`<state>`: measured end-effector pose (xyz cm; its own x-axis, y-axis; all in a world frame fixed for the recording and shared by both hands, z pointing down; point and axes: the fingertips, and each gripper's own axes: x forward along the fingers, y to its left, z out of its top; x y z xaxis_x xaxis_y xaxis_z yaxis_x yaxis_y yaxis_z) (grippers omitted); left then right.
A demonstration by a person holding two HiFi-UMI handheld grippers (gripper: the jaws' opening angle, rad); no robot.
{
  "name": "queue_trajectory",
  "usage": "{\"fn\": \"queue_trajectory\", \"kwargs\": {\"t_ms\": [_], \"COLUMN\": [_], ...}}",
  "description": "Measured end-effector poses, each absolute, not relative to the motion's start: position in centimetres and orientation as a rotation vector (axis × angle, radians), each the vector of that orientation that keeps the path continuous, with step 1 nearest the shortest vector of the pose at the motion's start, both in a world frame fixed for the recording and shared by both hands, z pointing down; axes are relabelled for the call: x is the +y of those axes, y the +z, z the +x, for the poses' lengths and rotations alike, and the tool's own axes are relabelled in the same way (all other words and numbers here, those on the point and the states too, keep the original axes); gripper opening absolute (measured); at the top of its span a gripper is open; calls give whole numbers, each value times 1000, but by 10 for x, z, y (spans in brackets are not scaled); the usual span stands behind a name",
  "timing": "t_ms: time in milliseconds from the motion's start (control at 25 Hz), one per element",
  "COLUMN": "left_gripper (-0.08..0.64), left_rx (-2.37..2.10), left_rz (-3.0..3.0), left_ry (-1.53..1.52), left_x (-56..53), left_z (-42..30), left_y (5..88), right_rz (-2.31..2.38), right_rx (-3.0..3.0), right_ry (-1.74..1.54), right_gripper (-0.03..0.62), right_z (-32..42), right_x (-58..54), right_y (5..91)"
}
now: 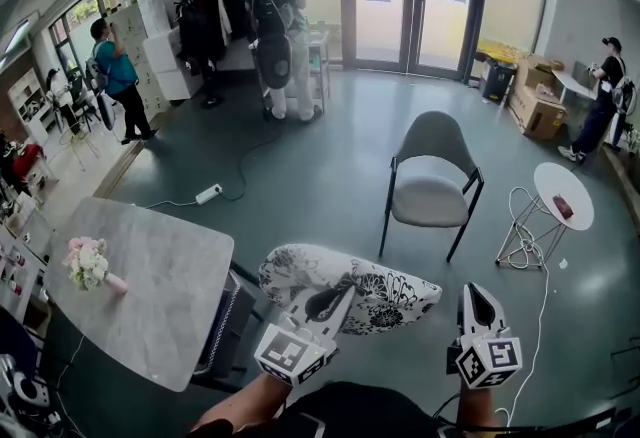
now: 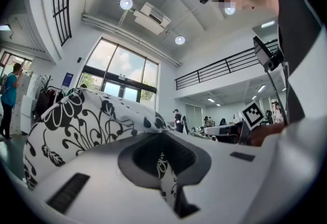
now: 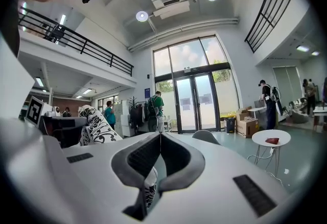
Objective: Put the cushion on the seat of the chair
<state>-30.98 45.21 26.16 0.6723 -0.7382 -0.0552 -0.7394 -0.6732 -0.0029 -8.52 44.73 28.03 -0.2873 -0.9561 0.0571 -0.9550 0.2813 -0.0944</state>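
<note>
The step in hand is the carry: my left gripper (image 1: 336,302) is clamped on a fold at the near edge of the floral cushion (image 1: 392,292), which spreads out level just ahead of it; my right gripper (image 1: 476,294) is closed on nothing, just beside the cushion's right end; the grey chair (image 1: 432,141) stands well ahead, its seat (image 1: 428,201) bare; next I judge I must walk up and lower the cushion flat onto it
</note>
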Motion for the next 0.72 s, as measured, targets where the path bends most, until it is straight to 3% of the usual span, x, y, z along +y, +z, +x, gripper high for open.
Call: {"fn": "queue_trajectory", "kwargs": {"t_ms": [400, 720], "left_gripper": [12, 12], "left_rx": [1172, 1206], "left_rz": [-2903, -2917], "left_ry": [71, 61], "left_x": [434, 394], "left_z": [-343, -340], "left_y": [271, 280], "right_rz": [-1913, -1928], "right_rx": [2484, 2468], "right_ry": [-196, -223], "right_gripper": [11, 11], "right_z": [-129, -118], "right_x": [438, 397], "right_y": [290, 297]}}
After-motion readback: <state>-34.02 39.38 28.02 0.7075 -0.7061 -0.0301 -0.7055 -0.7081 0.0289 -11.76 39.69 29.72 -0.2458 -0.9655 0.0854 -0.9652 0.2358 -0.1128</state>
